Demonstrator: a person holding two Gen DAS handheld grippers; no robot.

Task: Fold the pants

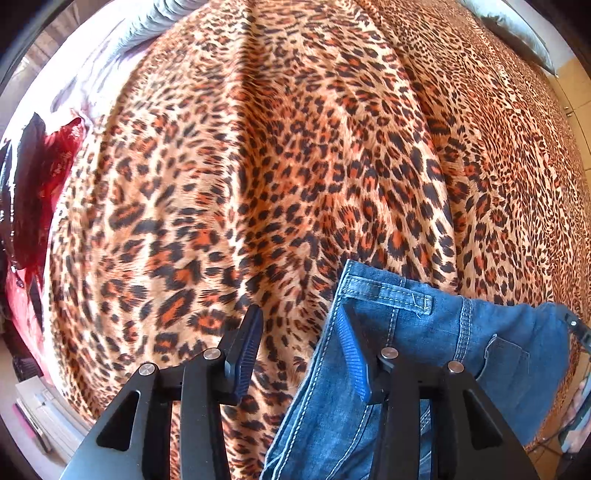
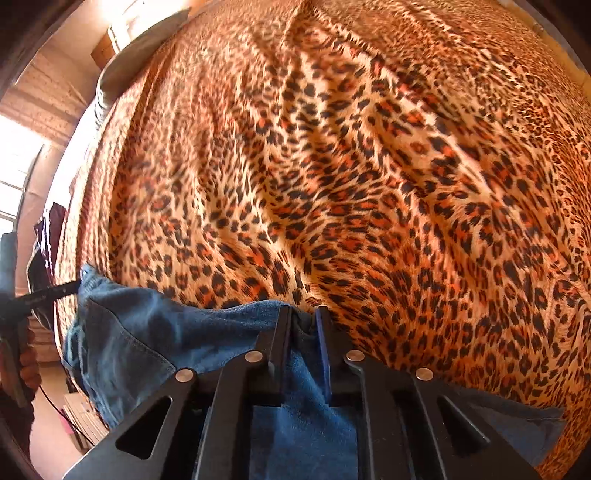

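Far left in the left wrist view: red and black cloth (image 1: 40, 177) bunched at the edge of the bed. Then leopard-print blanket (image 1: 280, 155), wide and rumpled, filling the picture. Down at the near edge, left gripper (image 1: 301, 325), jaws apart, left finger over bare blanket, right finger lying against the denim's corner, not pinching it. Blue jeans (image 1: 480, 332) at the near edge of the bed, waistband running left to right along the blanket's near side, belt loop and back pocket showing, legs dropping away toward the camera and out of view. Long axis therefore toward the viewer, waistband end pointing up the bed. Far right, light pillow (image 1: 517, 29) at the top.

Right wrist view, same sweep: hand (image 2: 26, 362) at the left border holding the other tool, then the denim's pocket side, then right gripper (image 2: 303, 317), fingers nearly together, clamped on a fold of the waistband edge. Blanket beyond, blurred.
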